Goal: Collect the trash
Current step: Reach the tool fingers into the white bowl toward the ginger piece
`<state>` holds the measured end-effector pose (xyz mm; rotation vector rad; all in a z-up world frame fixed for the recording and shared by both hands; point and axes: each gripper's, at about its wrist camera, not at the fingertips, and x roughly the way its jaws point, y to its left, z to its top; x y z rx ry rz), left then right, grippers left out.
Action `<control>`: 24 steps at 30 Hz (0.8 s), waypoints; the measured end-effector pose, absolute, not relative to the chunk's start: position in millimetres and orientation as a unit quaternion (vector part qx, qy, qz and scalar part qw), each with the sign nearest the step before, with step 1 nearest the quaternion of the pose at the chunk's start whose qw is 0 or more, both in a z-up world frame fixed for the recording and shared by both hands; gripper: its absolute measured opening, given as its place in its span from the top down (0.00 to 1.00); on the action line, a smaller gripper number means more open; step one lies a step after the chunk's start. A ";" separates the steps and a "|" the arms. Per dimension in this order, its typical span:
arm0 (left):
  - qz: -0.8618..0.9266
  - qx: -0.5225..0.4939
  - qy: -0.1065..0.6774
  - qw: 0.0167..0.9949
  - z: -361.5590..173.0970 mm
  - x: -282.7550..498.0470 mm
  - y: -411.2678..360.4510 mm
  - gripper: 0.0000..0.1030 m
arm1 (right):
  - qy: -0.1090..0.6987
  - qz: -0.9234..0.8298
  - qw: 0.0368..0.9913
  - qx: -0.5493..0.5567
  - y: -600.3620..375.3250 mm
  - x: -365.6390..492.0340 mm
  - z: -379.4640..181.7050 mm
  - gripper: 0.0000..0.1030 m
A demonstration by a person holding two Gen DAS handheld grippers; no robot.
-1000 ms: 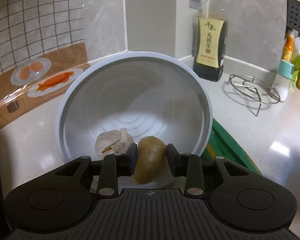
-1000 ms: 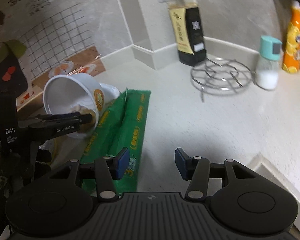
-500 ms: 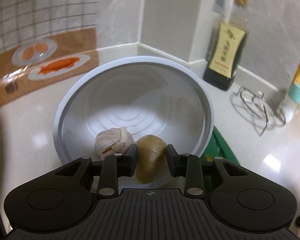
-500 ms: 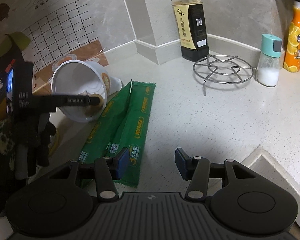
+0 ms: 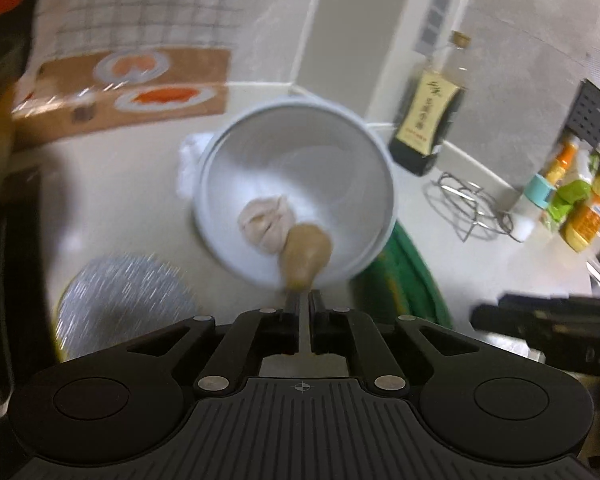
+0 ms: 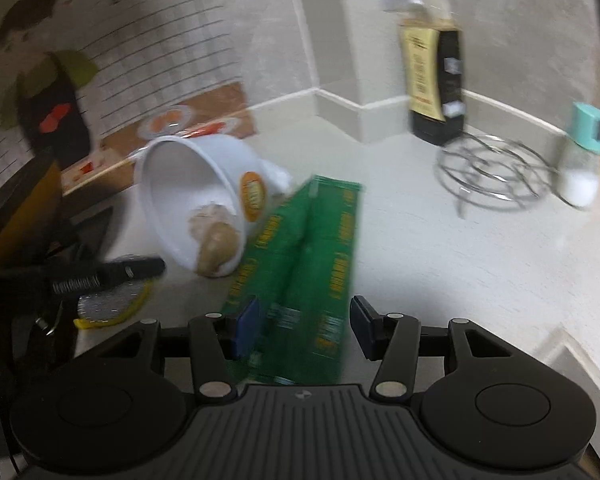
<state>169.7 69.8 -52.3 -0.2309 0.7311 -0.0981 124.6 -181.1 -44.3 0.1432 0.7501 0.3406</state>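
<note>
A white paper bowl (image 5: 340, 148) (image 6: 228, 160) lies on its side on the counter. Inside it are a garlic bulb (image 5: 264, 220) (image 6: 204, 216) and, at the rim, a tan lump (image 5: 306, 254) (image 6: 216, 248). My left gripper (image 5: 302, 300) (image 6: 148, 268) is shut just in front of the rim; the right wrist view shows a gap between it and the lump, with nothing held. A crumpled white tissue (image 5: 188, 164) sits behind the bowl. Long green packets (image 6: 320, 240) (image 5: 404, 280) lie beside it. My right gripper (image 6: 300, 316) hovers open over their near end.
A round foil lid with a yellow rim (image 5: 120, 304) (image 6: 112, 300) lies left of the bowl. Farther back stand a soy sauce bottle (image 5: 428, 120) (image 6: 434, 80), a wire trivet (image 6: 496, 172), a teal-capped shaker (image 6: 580, 160) and more bottles (image 5: 588, 212). The counter edge (image 6: 572, 348) is at right.
My left gripper let go of the tan lump, drew back out of the bowl and shut. The lump stays at the rim. The right gripper shifted slightly, its jaws unchanged.
</note>
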 end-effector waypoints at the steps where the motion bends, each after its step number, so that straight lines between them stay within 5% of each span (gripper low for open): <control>1: -0.037 -0.127 0.364 0.922 -53.7 165.8 73.4 0.92 | 0.360 0.177 0.914 0.061 -172.0 126.4 -40.0 0.51; 13: -0.045 -0.192 0.360 0.912 -52.0 94.7 106.8 0.90 | 0.337 0.166 0.925 -0.061 -22.5 199.4 -38.9 0.61; 24: -0.035 -0.224 0.337 0.914 -54.7 77.8 130.1 0.90 | 0.413 0.135 0.898 -0.068 -20.4 238.8 -45.0 0.61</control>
